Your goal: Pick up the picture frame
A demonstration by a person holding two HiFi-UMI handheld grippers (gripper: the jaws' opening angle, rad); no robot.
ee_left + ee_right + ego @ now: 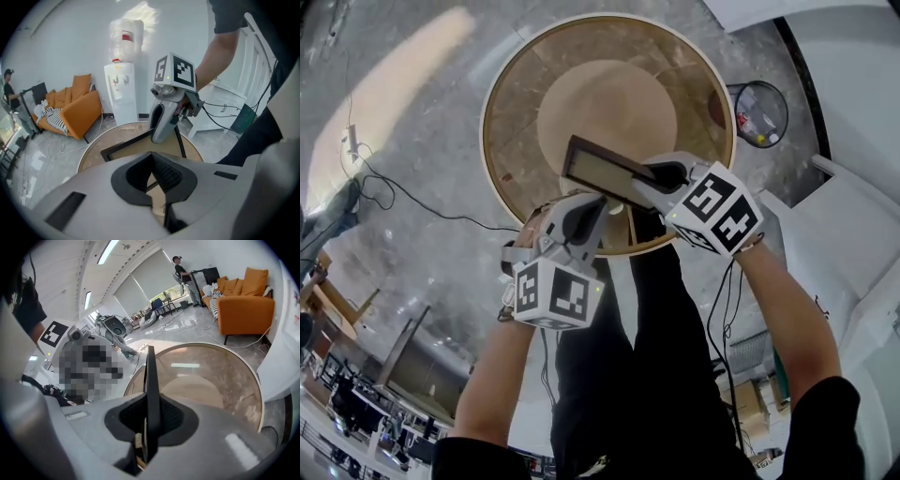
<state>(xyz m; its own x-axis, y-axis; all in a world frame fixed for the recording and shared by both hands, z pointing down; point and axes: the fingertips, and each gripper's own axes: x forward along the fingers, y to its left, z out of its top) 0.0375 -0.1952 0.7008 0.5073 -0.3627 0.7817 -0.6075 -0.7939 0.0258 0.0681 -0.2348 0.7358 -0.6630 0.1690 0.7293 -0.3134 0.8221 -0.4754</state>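
The picture frame [605, 171], dark-edged with a pale front, hangs tilted above the round glass table [502, 103]. My right gripper [649, 178] is shut on its right edge; in the right gripper view the frame [151, 380] stands edge-on between the pads of the right gripper [149, 420]. My left gripper [602, 208] is at the frame's near underside. In the left gripper view the left gripper [157, 176] has its jaws pressed together on a thin strip of the frame [126, 149], and the right gripper [161, 133] clamps the frame farther out.
A black waste bin [759, 112] stands right of the table, with white furniture [853, 94] beyond. An orange sofa [75, 110] and a water dispenser [121, 89] line the wall. Cables [403, 192] run over the floor at left. A person [180, 273] stands far off.
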